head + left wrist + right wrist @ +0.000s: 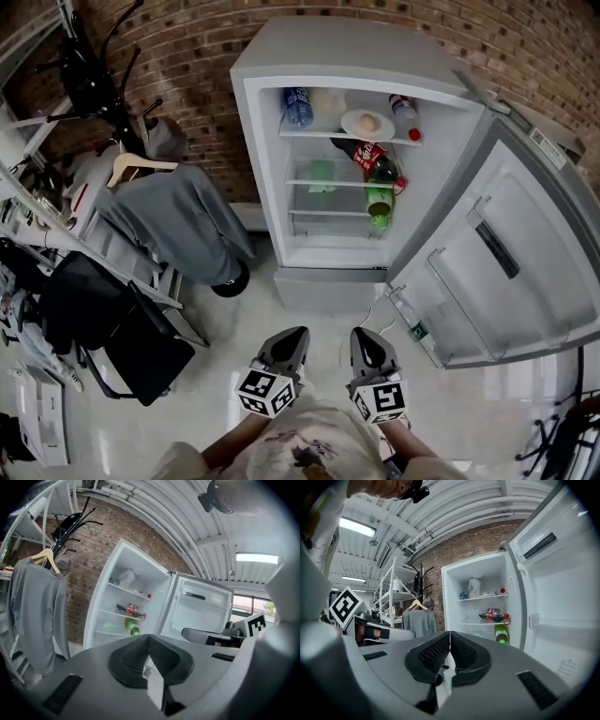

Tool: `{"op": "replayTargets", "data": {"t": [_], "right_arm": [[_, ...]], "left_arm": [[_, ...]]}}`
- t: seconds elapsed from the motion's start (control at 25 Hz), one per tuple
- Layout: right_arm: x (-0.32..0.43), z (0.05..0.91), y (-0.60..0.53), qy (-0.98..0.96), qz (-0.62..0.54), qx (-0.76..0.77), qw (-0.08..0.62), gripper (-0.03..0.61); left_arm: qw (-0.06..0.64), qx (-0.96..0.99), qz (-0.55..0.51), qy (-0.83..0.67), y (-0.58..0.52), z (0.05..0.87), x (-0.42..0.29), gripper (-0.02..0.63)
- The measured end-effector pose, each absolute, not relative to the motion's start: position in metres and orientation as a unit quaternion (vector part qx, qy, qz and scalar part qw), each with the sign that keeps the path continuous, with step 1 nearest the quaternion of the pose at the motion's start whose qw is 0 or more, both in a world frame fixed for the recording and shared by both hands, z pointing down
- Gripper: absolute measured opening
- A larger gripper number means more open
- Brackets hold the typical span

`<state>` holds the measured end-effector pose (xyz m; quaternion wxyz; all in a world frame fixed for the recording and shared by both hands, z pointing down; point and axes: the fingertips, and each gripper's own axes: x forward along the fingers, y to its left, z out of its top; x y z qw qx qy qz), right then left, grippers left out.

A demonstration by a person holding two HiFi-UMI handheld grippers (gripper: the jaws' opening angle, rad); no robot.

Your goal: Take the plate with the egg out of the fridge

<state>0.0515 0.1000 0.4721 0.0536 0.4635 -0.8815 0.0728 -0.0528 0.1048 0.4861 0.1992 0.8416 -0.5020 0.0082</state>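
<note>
Right gripper (364, 336) closed, red-capped bottle (405, 114) beside plate (351, 125)

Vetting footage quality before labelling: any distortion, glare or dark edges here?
Head view: the brick wall bows from wide-angle distortion, the fridge interior evenly lit. Left gripper view: black fisheye corners, ceiling light blown out. Right gripper view: same dark corners.

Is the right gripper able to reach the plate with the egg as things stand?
Probably yes: the door stands wide open and nothing blocks the plate on the top shelf. But the right gripper is shut and apart from the fridge.
</note>
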Motion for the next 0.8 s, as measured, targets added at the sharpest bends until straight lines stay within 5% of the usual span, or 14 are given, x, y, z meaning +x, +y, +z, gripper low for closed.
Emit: {"op": "replayTargets", "data": {"t": [0.8], "right_arm": [[0.009, 0.479, 0.043, -0.845, 0.079, 0.521, 0.093, 0.006]], "left_arm": [[0.228, 0.865, -0.006, -0.448, 0.041, 0.499, -0.104, 0.009]]}}
